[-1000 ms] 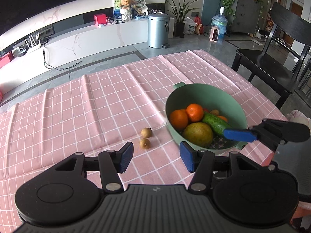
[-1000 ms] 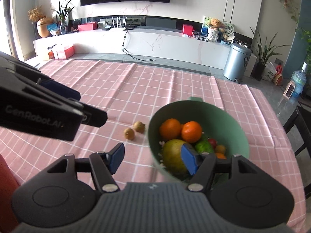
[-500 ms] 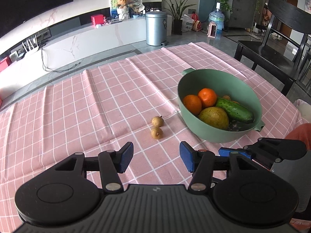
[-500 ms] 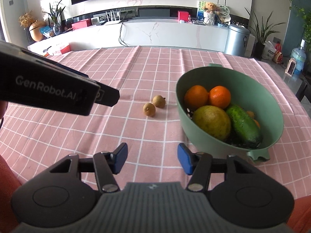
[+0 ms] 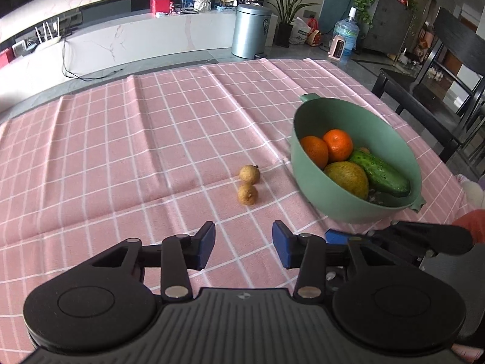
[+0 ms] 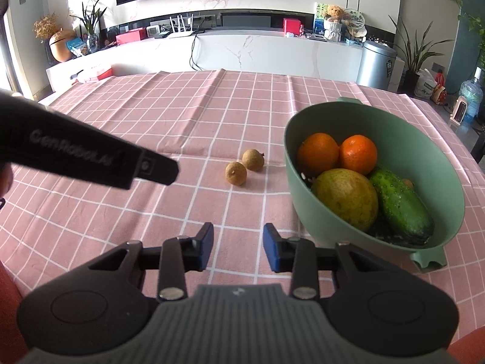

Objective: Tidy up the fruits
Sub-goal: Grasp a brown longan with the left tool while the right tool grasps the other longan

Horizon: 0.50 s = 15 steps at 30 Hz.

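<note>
A green bowl (image 5: 315,194) (image 6: 436,157) stands on the pink checked tablecloth and holds two oranges (image 5: 338,145) (image 6: 318,153), a yellow-green pear (image 5: 347,179) (image 6: 345,198) and a cucumber (image 5: 379,173) (image 6: 400,204). Two small brown longans (image 5: 248,193) (image 6: 235,173) lie side by side on the cloth just left of the bowl. My left gripper (image 5: 244,244) is open and empty, near the longans. My right gripper (image 6: 238,245) is open and empty, in front of the bowl; it shows low right in the left wrist view (image 5: 336,238).
The left gripper's black body (image 6: 91,157) crosses the left of the right wrist view. A black chair (image 5: 439,85) stands past the table's right edge. The pink cloth (image 5: 121,139) stretches to the left and back.
Both grippers have pulled back from the bowl toward the table's near edge. The right gripper no longer hangs over the bowl. The fruit has not moved.
</note>
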Each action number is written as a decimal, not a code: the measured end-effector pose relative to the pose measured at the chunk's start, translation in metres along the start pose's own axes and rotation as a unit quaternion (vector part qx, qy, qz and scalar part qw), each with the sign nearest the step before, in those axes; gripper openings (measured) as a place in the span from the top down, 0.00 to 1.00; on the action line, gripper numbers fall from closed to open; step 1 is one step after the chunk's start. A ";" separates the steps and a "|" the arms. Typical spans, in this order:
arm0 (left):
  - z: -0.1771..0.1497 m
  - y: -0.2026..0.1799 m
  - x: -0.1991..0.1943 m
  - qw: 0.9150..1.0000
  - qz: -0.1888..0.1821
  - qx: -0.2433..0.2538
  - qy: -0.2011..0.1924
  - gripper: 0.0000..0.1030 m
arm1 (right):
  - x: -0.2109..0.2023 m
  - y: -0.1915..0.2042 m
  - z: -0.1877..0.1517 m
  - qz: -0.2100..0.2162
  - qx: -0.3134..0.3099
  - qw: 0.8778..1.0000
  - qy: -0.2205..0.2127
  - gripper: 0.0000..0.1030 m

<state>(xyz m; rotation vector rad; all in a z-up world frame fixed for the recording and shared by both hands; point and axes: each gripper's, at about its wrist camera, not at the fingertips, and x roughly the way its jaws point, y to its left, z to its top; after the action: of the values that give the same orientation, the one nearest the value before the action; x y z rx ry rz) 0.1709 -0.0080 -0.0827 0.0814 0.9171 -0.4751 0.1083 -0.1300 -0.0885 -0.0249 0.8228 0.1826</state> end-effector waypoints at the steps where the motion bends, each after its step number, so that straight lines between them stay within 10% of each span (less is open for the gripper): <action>1: 0.001 -0.002 0.005 1.000 0.000 0.001 0.002 0.53 | 0.001 0.001 0.000 0.001 -0.002 1.000 0.001 0.69; 15: 0.011 -0.010 0.067 1.000 0.008 0.007 0.025 0.62 | 0.034 -0.015 0.005 -0.015 0.040 0.998 0.040 0.84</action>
<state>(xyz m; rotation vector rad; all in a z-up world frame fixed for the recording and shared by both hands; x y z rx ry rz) 0.2097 -0.0438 -0.1271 0.1143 0.9624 -0.4667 0.1369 -0.1387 -0.1102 0.0309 0.9095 0.1217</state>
